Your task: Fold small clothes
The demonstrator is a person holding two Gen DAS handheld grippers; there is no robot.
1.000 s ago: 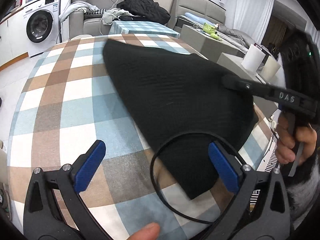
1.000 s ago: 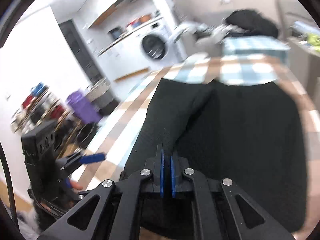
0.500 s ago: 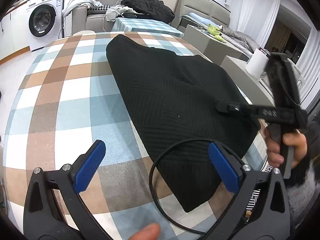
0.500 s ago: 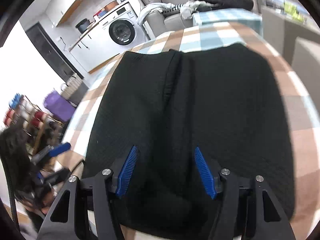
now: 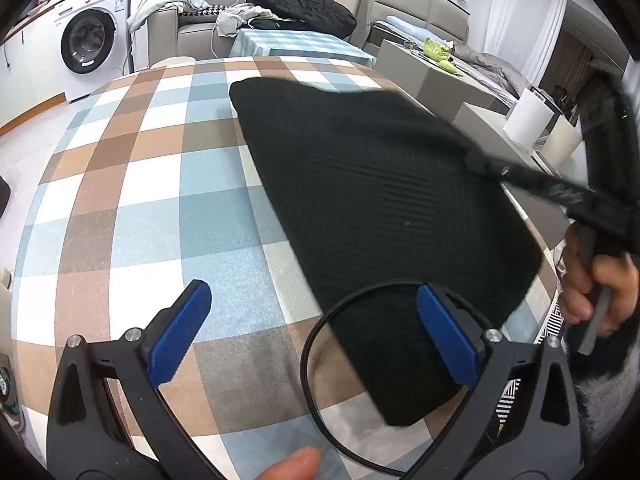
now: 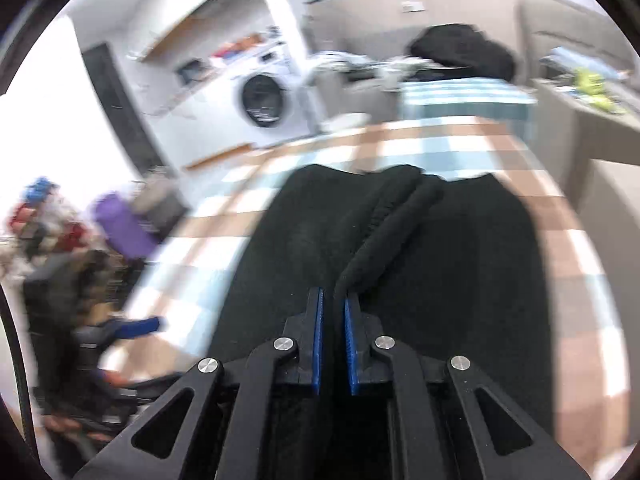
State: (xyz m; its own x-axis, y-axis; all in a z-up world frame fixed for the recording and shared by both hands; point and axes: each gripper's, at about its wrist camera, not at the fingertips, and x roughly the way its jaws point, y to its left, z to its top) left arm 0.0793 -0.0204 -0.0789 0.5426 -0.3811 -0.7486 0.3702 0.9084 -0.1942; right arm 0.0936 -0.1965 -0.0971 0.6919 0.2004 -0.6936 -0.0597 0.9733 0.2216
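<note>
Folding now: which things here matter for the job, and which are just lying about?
In the job:
- black knit garment
- right hand-held gripper, pinching a ridge of it
- left hand-held gripper, open

Lying about:
- white washing machine
- black jacket on sofa
- white paper roll

The black knitted garment [image 5: 380,208] lies on the checked tablecloth [image 5: 140,200], right of centre; the white washing machine [image 5: 90,40] stands behind, left.

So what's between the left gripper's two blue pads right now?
In the left wrist view, the left gripper stands open over bare checked tablecloth, a black cable loop and the black garment's near corner.
</note>
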